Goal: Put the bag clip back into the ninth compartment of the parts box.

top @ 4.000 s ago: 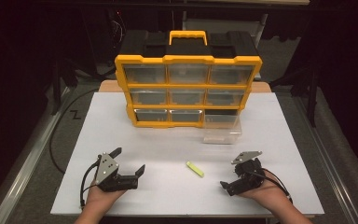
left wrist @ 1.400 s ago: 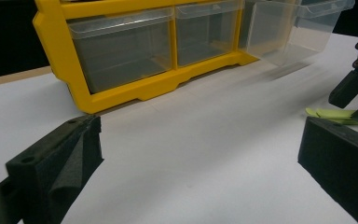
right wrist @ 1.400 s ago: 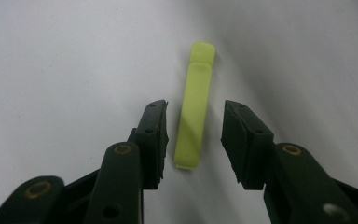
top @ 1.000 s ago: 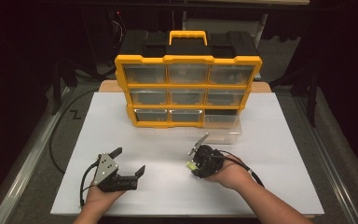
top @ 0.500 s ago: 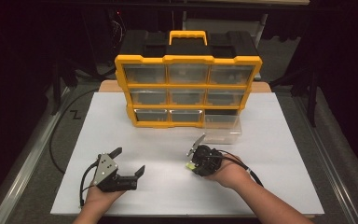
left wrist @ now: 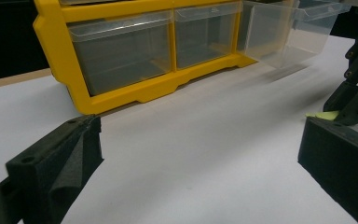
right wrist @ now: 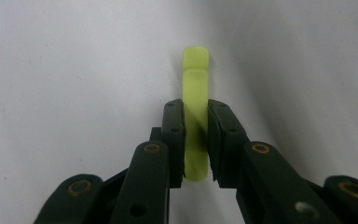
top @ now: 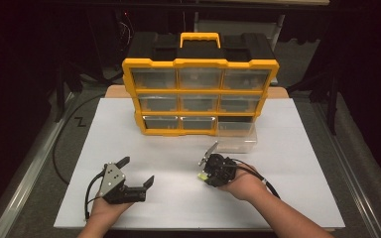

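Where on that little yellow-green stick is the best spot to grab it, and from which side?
Across its narrow middle, from above. The yellow-green stick lies flat on the white table, so only its two long sides are free. The right tongs already pinch it there, one end poking out ahead.

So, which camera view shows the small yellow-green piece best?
The right gripper view: the yellow-green piece lies lengthwise between the right gripper pads, which press on it. The high view shows a small speck at the gripper's tip. The left gripper view shows just a sliver under the far jaws.
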The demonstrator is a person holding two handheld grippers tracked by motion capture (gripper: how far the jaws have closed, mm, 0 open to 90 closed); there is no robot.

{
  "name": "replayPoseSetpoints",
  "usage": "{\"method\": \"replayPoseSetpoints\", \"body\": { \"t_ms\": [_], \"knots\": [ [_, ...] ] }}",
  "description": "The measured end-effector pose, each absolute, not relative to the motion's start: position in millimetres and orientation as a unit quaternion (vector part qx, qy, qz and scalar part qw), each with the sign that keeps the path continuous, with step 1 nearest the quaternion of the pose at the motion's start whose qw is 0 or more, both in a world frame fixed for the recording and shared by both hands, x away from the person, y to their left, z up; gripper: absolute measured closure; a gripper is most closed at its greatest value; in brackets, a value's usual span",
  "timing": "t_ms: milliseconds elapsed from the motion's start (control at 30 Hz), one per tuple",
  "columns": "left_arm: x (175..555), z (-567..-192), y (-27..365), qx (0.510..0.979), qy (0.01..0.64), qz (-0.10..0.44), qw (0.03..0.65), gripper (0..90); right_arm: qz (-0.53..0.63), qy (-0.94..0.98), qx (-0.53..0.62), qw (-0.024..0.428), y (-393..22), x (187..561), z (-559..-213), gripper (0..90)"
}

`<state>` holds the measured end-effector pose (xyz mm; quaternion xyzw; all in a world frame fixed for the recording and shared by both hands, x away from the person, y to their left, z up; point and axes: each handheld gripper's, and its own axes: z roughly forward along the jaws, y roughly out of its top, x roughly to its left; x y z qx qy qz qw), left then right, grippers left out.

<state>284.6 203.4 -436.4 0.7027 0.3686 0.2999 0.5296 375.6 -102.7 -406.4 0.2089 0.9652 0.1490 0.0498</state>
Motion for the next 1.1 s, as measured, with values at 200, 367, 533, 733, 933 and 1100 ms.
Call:
{"method": "replayPoseSetpoints", "body": {
  "t_ms": [200,367,533,733,933,1100],
  "knots": [
    [284,-436,204,0.703,0.369,0.3,0.529,0.3,0.149,0.965,0.211,0.051,-106,375,-403,80.2],
    [285,-436,203,0.703,0.368,0.3,0.53,0.3,0.148,0.965,0.208,0.05,-111,375,-399,80.2],
    [285,-436,204,0.702,0.369,0.3,0.53,0.3,0.145,0.967,0.205,0.047,-116,374,-398,80.2],
    [285,-436,204,0.703,0.368,0.3,0.53,0.3,0.138,0.968,0.206,0.046,-123,372,-396,80.2],
    [285,-436,204,0.702,0.368,0.3,0.53,0.3,0.131,0.968,0.209,0.048,-134,371,-394,80.2],
    [285,-436,203,0.703,0.368,0.3,0.53,0.3,0.127,0.968,0.21,0.051,-144,370,-392,80.2]
  ]
}}
